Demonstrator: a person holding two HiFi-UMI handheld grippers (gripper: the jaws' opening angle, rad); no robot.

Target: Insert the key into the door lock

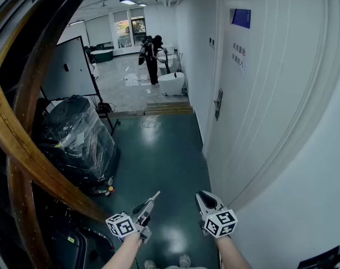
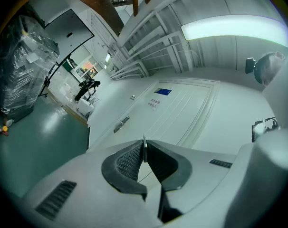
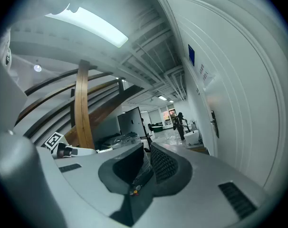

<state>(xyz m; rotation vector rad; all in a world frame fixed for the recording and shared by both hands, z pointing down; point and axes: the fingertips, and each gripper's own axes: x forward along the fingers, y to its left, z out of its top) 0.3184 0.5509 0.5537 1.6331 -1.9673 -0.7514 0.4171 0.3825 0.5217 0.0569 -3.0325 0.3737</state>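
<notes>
A white door fills the right side of a corridor, with a blue sign near its top. The dark green floor runs ahead to a brighter room at its far end, where a person in dark clothes stands. Curved wooden beams sweep down along the floor's left edge, beside a bulky load wrapped in clear plastic. At the near edge of the floor two hand-held grippers are raised, well apart from the door. The right gripper has its fingers a little apart, with nothing between them. The left gripper has its fingers clamped on the key, a thin metal blade pointing forward. The door lock sits on the door's far edge, well ahead of the key.
</notes>
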